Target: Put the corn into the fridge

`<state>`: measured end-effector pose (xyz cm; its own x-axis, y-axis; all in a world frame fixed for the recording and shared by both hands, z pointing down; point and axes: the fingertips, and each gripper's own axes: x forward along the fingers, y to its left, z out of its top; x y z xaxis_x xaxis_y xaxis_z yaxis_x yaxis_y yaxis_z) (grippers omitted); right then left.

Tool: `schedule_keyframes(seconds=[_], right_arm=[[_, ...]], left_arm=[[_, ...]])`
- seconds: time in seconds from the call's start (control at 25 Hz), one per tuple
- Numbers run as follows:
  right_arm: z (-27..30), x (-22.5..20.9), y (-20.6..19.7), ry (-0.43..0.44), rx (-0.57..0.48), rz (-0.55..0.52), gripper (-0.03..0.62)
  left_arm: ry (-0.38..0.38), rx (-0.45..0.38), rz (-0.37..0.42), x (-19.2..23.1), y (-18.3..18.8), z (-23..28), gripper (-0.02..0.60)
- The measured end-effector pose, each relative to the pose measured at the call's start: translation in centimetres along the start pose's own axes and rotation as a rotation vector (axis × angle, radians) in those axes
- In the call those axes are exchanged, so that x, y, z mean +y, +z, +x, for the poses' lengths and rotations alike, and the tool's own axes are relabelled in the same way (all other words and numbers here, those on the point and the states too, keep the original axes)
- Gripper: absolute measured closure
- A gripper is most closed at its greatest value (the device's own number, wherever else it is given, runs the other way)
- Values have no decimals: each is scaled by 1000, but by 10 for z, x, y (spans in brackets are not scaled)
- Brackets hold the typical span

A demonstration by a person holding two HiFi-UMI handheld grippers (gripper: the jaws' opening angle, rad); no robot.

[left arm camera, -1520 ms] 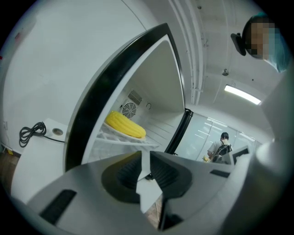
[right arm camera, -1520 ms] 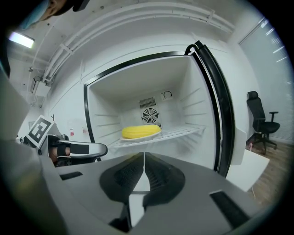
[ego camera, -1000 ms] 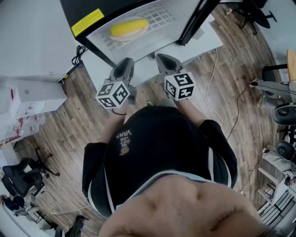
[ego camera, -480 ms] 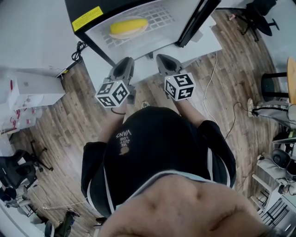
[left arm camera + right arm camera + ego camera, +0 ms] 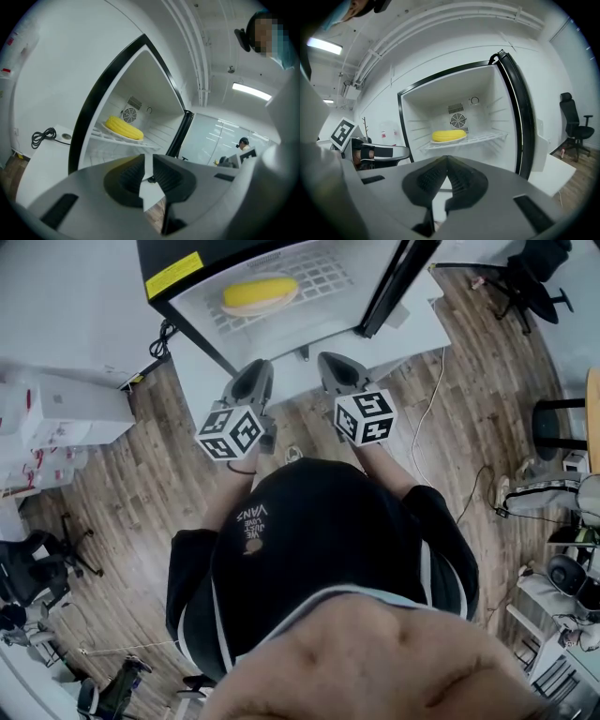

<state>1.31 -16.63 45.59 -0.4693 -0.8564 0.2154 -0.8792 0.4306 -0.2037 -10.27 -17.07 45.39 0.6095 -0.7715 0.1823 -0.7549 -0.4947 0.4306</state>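
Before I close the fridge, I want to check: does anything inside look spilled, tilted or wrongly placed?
Nothing stands out. The corn lies flat on its plate on the wire shelf, and the door is open.

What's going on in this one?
A person stands before the open fridge with a tool in each hand. The corn lies on a plate on the wire shelf inside, so it is in place. Neither tool holds anything: the right tool has its jaws together, and the left tool has its jaws a crack apart.
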Motion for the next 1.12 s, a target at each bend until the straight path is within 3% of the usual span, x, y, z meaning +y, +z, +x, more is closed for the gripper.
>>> schedule_keyframes(seconds=[0.52, 1.12], right_arm=[[-9, 2, -4, 51, 19, -15, 582], [-7, 3, -7, 65, 35, -31, 582]], left_arm=[[53, -10, -6, -8, -10, -13, 520], [55, -11, -12, -9, -10, -12, 520]])
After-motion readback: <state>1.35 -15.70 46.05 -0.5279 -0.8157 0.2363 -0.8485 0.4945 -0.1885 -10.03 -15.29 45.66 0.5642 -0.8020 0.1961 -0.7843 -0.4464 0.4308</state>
